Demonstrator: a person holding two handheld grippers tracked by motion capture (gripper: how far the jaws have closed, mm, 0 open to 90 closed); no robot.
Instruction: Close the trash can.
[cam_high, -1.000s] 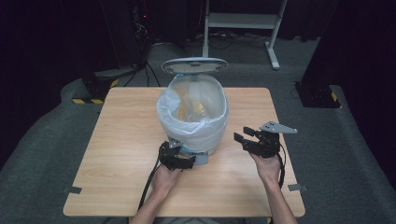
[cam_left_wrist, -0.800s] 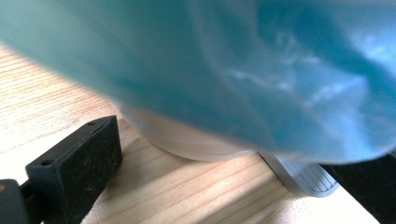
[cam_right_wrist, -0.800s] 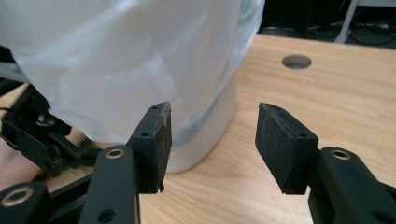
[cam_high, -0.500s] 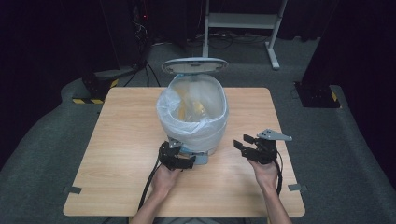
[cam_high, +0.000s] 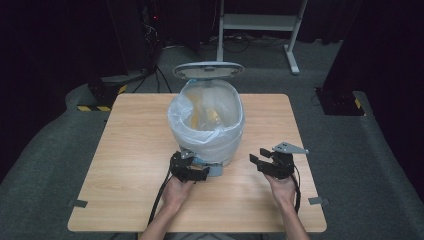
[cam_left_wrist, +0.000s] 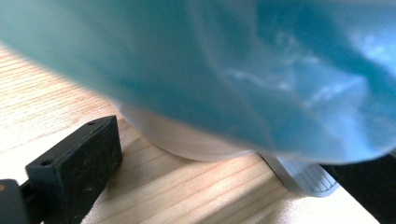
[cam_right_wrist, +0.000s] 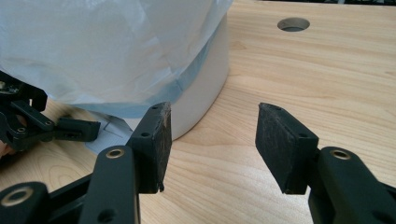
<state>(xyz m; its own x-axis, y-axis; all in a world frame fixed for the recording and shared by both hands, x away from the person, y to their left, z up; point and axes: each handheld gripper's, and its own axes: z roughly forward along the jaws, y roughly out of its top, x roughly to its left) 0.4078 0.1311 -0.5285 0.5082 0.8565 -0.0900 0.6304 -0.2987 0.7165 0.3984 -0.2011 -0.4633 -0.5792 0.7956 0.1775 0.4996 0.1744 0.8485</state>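
**Two claws at the foot of one lined bin**

The right claw (cam_right_wrist: 212, 140) is released: its two black jaws stand apart with bare wood between them and nothing in the gap. It sits low over the worktop (cam_high: 135, 145), just to the right of the bin's base, its grey three-cornered plate on top in the high view. The left claw (cam_high: 192, 172) sits at the front foot of the bin, at the grey pedal (cam_high: 214, 169). In its own view one jaw shows at the lower left and a sliver of the other at the lower right, well apart, with the ribbed pedal near the right one; I cannot tell whether the pads press on it.

One white bin (cam_high: 207, 127) stands at the middle of the worktop, touching it. One pale translucent liner bag (cam_high: 182, 117) is folded over its rim and hangs down its outer wall. One lid (cam_high: 208, 70) stands raised at the back. Something yellowish (cam_high: 206, 116) lies inside, too dim to count.

Two hands, one per claw, enter from the near edge.
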